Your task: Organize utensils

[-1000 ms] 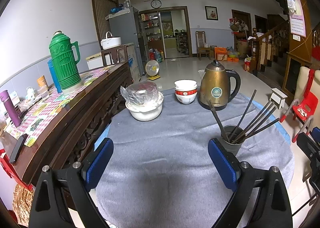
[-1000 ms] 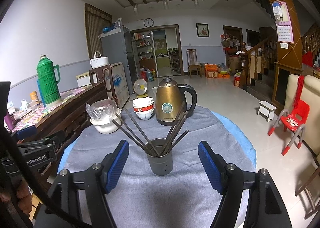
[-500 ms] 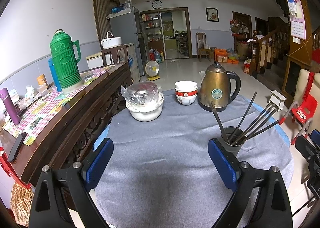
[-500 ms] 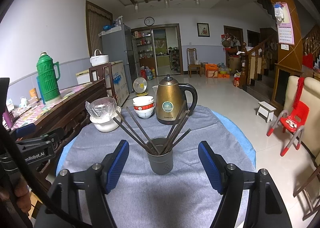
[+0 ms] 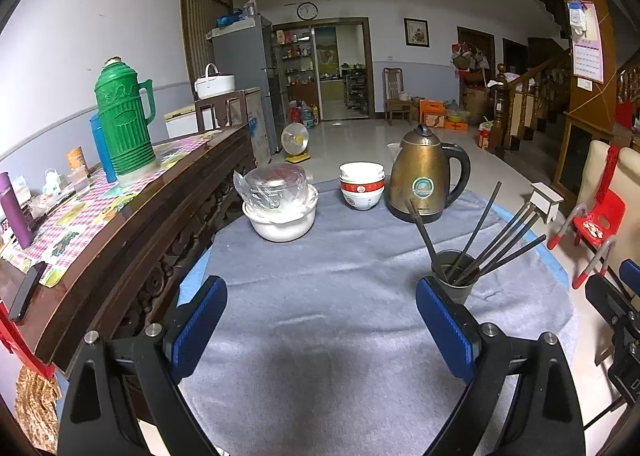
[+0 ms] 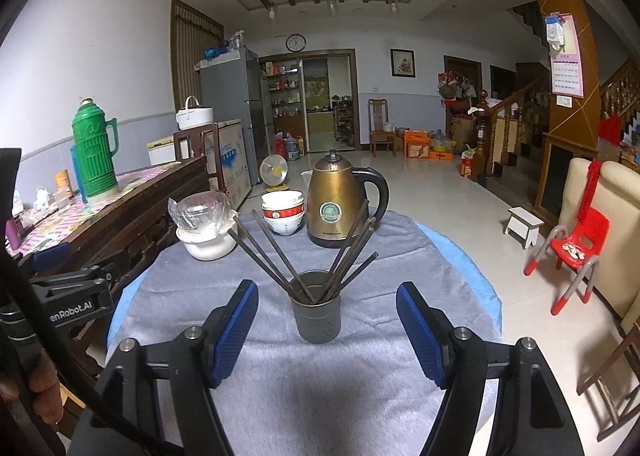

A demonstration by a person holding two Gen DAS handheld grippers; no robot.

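From the left wrist camera, the left gripper (image 5: 320, 320) hangs over the near part of the round worktop (image 5: 320, 296), which is covered by a grey cloth. Its blue-padded jaws are spread wide with nothing between them but bare cloth. The dark grey utensil cup (image 5: 454, 276) stands on the cloth just beyond the right jaw, partly hidden by it, with dark chopsticks (image 5: 484, 240) fanning out of it, most leaning to the right. Farther back stand a bronze electric kettle (image 5: 424, 176), a stack of white bowls with a red band (image 5: 362, 186) just left of it, and a white bowl covered with a clear plastic bag (image 5: 280, 204). A dark wooden sideboard (image 5: 132, 224) along the left carries a green thermos (image 5: 122, 120). Part of the right gripper shows at the far right edge

From the right wrist camera, the right gripper (image 6: 326, 328) is also spread wide and pinches nothing. The utensil cup (image 6: 316, 312) stands upright on the cloth, centred ahead in the gap between the jaws and clear of both pads. The chopsticks (image 6: 280, 256) sit in it in two bundles, one leaning left and one leaning right. The kettle (image 6: 336, 202) stands behind the cup, the stacked bowls (image 6: 282, 212) to its left. The left gripper's black body shows at the left edge, with part of a hand (image 6: 36, 384) below it
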